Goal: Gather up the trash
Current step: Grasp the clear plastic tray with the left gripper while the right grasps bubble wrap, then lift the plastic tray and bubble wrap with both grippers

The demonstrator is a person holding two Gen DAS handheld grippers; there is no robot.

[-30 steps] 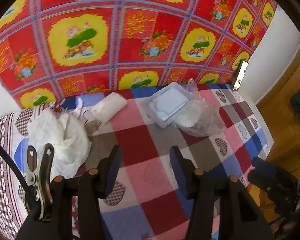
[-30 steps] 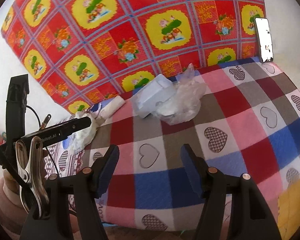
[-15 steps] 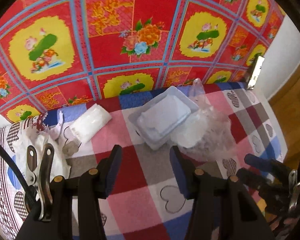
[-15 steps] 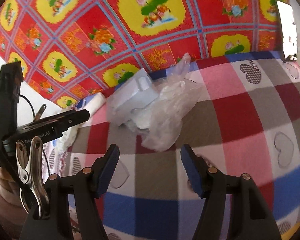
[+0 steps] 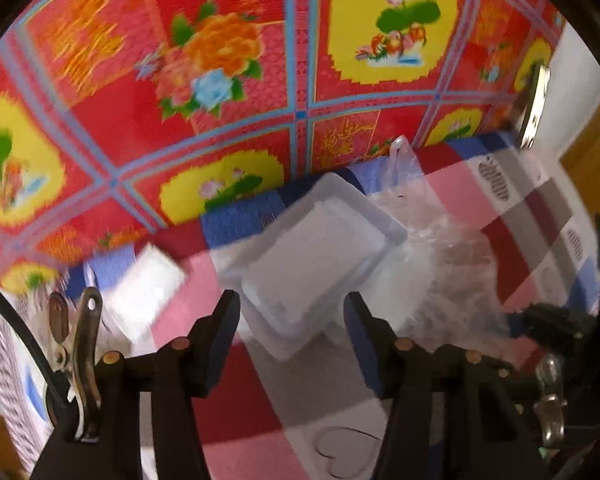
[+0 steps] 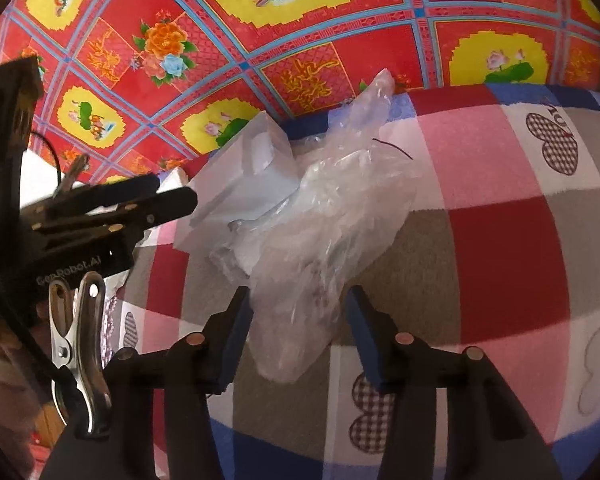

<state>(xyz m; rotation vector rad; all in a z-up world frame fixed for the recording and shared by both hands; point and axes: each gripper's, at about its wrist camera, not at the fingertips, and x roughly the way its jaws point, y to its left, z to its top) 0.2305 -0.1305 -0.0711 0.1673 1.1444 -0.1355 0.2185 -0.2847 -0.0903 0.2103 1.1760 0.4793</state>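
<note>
Backdrop: red floral cloth [image 6: 260, 40] with yellow medallions and blue grid lines. Surface: checked cover [image 6: 500, 220] in pink, red, grey, blue, heart motifs. White wall [image 5: 576, 92] and wooden floor [image 5: 596, 160] at right.

Two wrist fisheyes, both angled steeply down at the checkered bedspread [image 5: 268, 408]

Each looks out along its own fingers, close in. The clear plastic bag [image 6: 320, 240], the white lidded box [image 5: 316, 264] and the red floral cloth [image 6: 300, 20] behind are shared; the left gripper [image 6: 172, 204] is caught in the right view.
</note>
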